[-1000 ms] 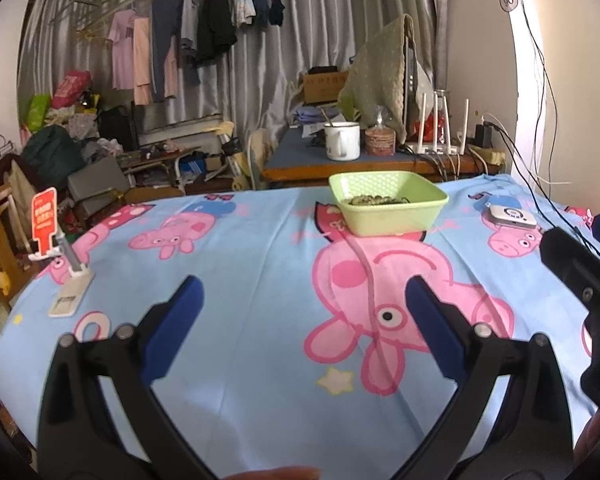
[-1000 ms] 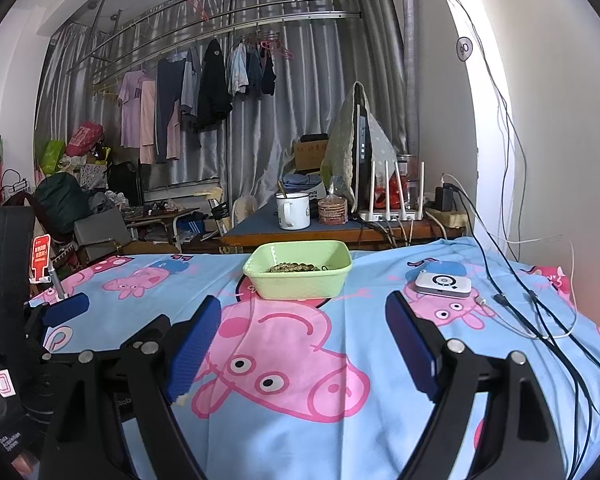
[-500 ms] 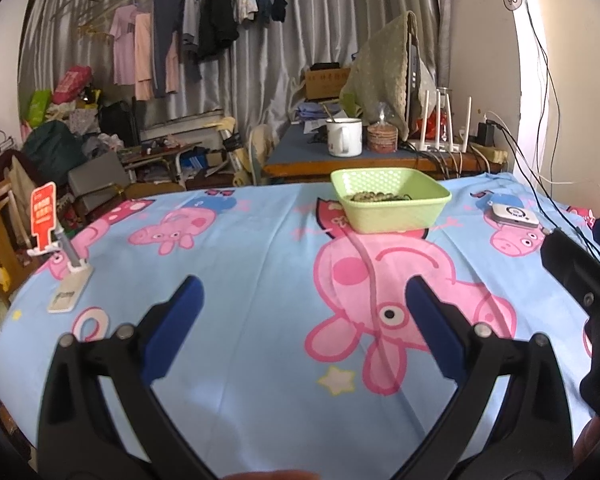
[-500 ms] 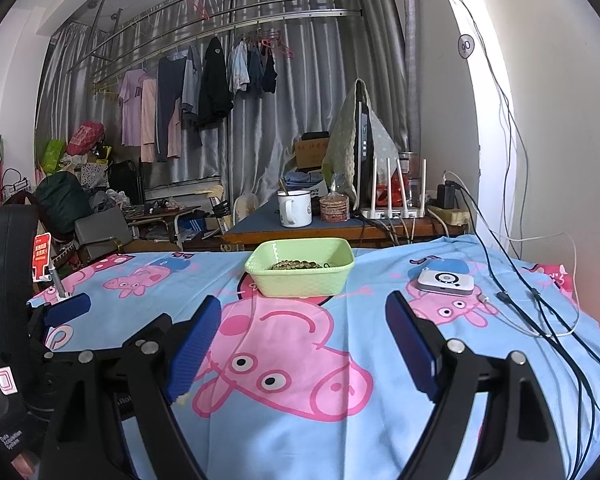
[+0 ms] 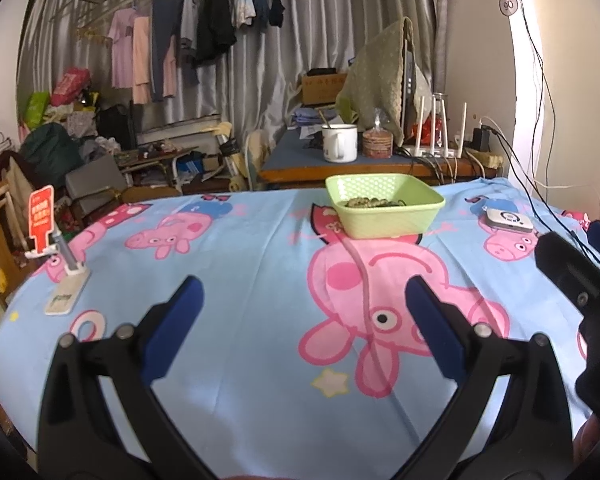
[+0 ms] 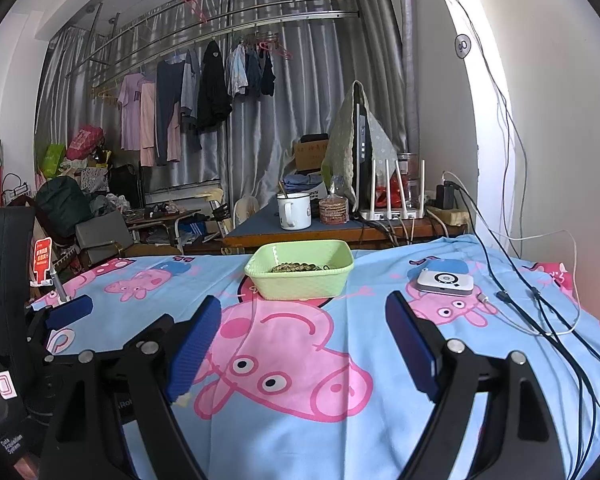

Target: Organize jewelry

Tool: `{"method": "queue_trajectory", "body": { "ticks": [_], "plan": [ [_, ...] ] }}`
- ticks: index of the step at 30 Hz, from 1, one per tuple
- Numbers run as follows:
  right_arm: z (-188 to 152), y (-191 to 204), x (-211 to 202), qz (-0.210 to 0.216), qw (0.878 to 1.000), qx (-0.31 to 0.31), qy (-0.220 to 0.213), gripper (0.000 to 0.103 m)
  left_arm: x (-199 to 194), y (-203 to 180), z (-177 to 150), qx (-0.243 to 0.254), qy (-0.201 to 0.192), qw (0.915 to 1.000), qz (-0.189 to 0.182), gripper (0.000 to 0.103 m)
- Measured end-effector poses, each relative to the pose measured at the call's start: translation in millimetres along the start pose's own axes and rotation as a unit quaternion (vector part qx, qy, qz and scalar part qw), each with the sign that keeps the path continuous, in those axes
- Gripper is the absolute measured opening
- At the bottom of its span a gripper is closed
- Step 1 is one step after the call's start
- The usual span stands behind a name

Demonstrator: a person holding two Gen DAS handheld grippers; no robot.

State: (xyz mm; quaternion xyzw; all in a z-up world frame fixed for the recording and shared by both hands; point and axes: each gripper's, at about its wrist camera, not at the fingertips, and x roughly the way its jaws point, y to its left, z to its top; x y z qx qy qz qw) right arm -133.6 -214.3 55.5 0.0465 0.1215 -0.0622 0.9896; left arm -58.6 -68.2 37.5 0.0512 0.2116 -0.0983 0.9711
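beads [image 6: 296, 267] lie in green basket [image 6: 300, 280] at far side of bedsheet [image 5: 240, 280] | left gripper [image 5: 300, 320] spread, empty | right gripper [image 6: 304, 344] spread, empty | stage: sorted already or awaiting pickup, unclear

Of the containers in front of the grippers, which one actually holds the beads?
The light green basket on the cartoon-print sheet; beads lie in its bottom. The white mug and the jar stand behind it on the desk.

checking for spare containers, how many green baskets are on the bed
1. The green basket sits alone mid-sheet at the far edge, beads inside. Both grippers hang open short of it.
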Motion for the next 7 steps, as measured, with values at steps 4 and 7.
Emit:
{"method": "queue_trajectory", "body": {
  "ticks": [4, 7],
  "plan": [
    [3, -3, -1, -0.005, 1.000, 0.000, -0.006, 0.056, -1, 0, 6, -0.003, -0.003, 1.0000, 0.001, 0.097],
    [7, -5, 0, -0.008, 1.000, 0.004, -0.009, 0.056, -1, -2, 12, -0.001, -0.010, 0.9999, 0.004, 0.097]
  ]
}}
